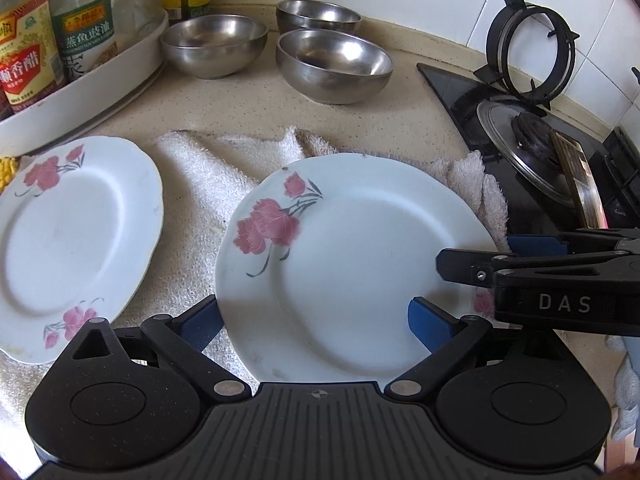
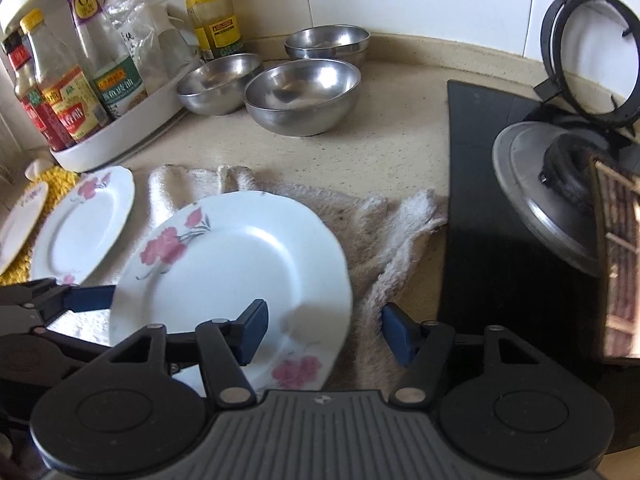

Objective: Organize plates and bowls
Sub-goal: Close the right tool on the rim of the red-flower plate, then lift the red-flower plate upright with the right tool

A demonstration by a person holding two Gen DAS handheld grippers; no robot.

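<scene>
A white plate with pink flowers (image 1: pixel 352 264) lies on a white towel (image 1: pixel 208 184), also in the right wrist view (image 2: pixel 232 272). My left gripper (image 1: pixel 316 320) is open, one finger on each side of the plate's near-left rim. My right gripper (image 2: pixel 324 332) is open around the plate's right rim; it also shows in the left wrist view (image 1: pixel 520 256). A second flowered plate (image 1: pixel 68 236) lies to the left, and a third (image 2: pixel 20 224) sits farther left. Three steel bowls (image 1: pixel 334 64) (image 1: pixel 214 44) (image 1: pixel 318 14) stand at the back.
A white tray (image 1: pixel 80 96) of sauce bottles stands at the back left. A black gas stove (image 2: pixel 520 216) with a burner and a leaning pan support is on the right. A yellow mat (image 2: pixel 60 180) lies under the far-left plates.
</scene>
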